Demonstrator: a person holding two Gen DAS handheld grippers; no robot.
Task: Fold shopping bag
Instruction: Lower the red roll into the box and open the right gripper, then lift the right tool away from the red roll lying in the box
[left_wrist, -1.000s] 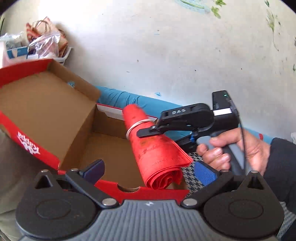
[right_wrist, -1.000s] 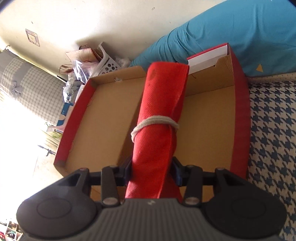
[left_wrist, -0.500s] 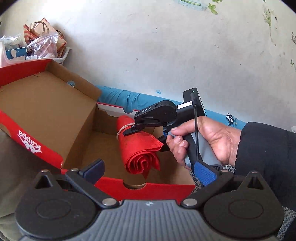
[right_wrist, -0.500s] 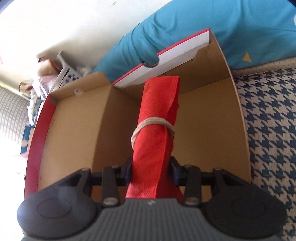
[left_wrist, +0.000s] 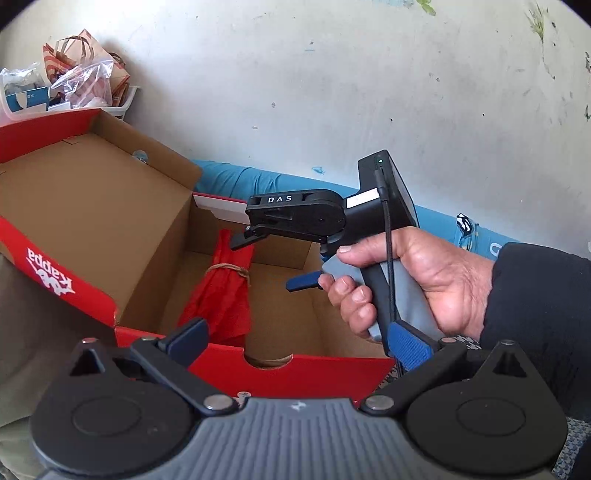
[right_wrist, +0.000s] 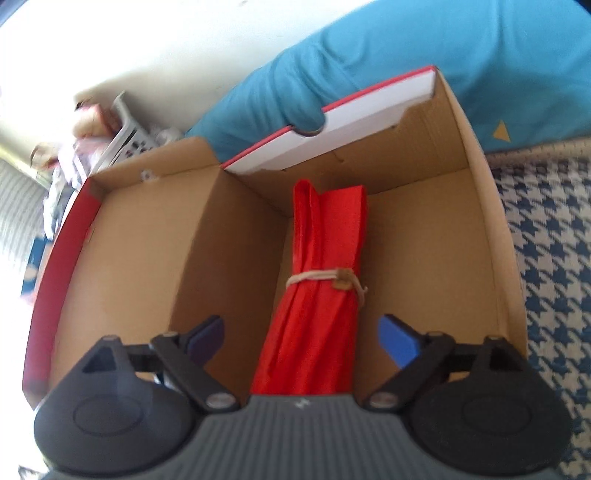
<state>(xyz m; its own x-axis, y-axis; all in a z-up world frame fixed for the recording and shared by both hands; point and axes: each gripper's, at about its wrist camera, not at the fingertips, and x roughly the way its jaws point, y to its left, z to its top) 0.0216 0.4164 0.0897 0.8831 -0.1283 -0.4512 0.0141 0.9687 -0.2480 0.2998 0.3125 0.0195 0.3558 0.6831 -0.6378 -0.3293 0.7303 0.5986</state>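
Observation:
The red shopping bag (right_wrist: 325, 251), rolled up and tied with a pale rubber band (right_wrist: 317, 277), lies inside the cardboard shoe box (right_wrist: 480, 221). My right gripper (right_wrist: 303, 338) is open, its blue pads (right_wrist: 399, 339) apart on either side of the bag's near end. In the left wrist view a hand holds the right gripper (left_wrist: 273, 262) over the box (left_wrist: 325, 365). Its upper finger sits at the top end of the bag (left_wrist: 221, 299). My left gripper (left_wrist: 299, 339) is open and holds nothing, just in front of the box's red front wall.
The box's lid (left_wrist: 48, 273) stands open to the left. A teal cushion (right_wrist: 461, 55) lies behind the box against the white wall. A houndstooth cloth (right_wrist: 546, 258) covers the surface on the right. A white basket (left_wrist: 66, 92) of bags sits at the back left.
The right gripper lowered the rolled bag into the box and opened, letting it go. The bag now rests in the box. The left gripper stayed open and barely moved.

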